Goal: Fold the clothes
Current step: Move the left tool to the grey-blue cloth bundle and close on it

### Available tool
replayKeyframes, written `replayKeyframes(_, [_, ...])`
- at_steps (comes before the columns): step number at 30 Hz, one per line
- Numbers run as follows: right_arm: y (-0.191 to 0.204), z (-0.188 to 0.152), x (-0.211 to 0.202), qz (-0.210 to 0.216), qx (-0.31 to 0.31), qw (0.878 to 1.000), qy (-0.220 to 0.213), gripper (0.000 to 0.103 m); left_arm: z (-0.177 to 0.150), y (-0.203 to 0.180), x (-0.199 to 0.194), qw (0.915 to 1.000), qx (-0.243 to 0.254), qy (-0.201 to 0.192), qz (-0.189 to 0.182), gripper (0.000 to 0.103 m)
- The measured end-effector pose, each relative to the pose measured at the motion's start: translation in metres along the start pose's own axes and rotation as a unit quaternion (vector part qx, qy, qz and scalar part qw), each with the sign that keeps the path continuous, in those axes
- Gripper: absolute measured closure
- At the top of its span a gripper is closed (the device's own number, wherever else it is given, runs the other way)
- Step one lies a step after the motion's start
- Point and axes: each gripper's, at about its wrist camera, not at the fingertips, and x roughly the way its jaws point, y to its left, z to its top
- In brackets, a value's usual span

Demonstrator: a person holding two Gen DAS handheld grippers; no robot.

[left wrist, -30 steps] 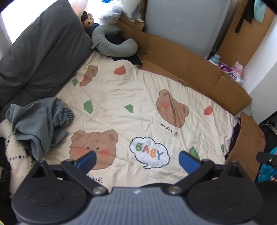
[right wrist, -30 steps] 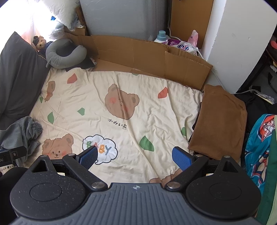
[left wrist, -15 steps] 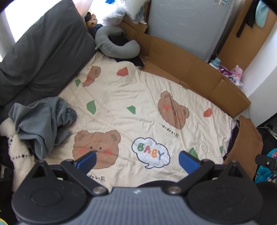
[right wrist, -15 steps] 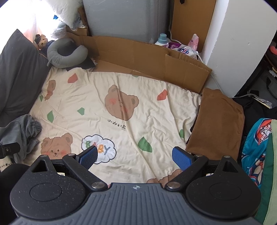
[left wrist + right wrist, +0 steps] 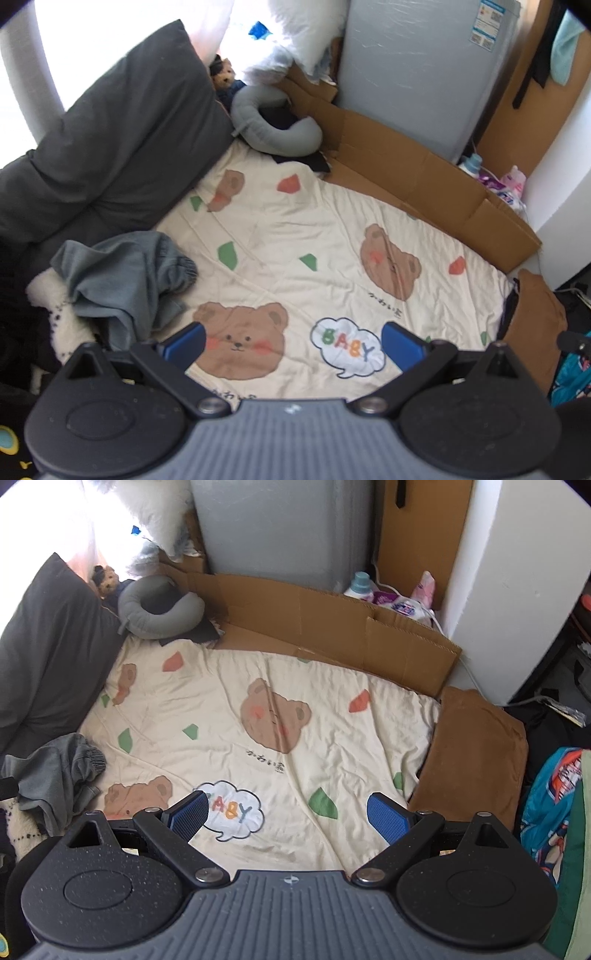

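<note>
A crumpled grey garment lies at the left edge of the cream bear-print blanket; the right wrist view has the same grey garment at its far left. A folded brown garment rests at the blanket's right edge, and the left wrist view catches the brown garment at its right. My left gripper hangs open above the blanket's near part, holding nothing. My right gripper is open too, empty, above the "BABY" bubble.
A dark grey cushion lines the left side. A grey neck pillow and a small teddy lie at the far corner. Flattened cardboard borders the far edge. A blue patterned cloth sits at the right.
Both views have shifted slightly: the blanket and grey garment sit lower in frame, with more of the far wall showing. Both grippers stay open and empty.
</note>
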Motion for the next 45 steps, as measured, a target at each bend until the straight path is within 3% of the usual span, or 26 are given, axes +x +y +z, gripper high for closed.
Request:
replayKeyframes(15, [0.012,0.005,0.001,0.022,-0.010,1.000,-0.014,0.007,-0.001,0.085,-0.014,0.9973,-0.056,-0.033,0.033,0.006])
replayKeyframes(29, [0.022,0.015,0.019,0.088,-0.025,0.995,-0.046,0.007,-0.001,0.182,-0.006,0.9875,-0.136,-0.061,0.051,0.023])
replayKeyframes(32, [0.027,0.018,0.022,0.100,-0.037,0.992,-0.062,0.007,-0.001,0.191,-0.004,0.9848,-0.143,-0.075,0.064,0.032])
replayKeyframes(37, [0.033,0.025,0.030,0.097,-0.045,0.991,-0.075,0.008,0.002,0.210,0.000,0.9793,-0.154,-0.104,0.081,0.032])
replayKeyframes(45, [0.036,0.040,0.057,0.110,-0.038,0.991,-0.067,0.008,0.013,0.258,0.019,0.9727,-0.182,-0.094,0.109,0.032])
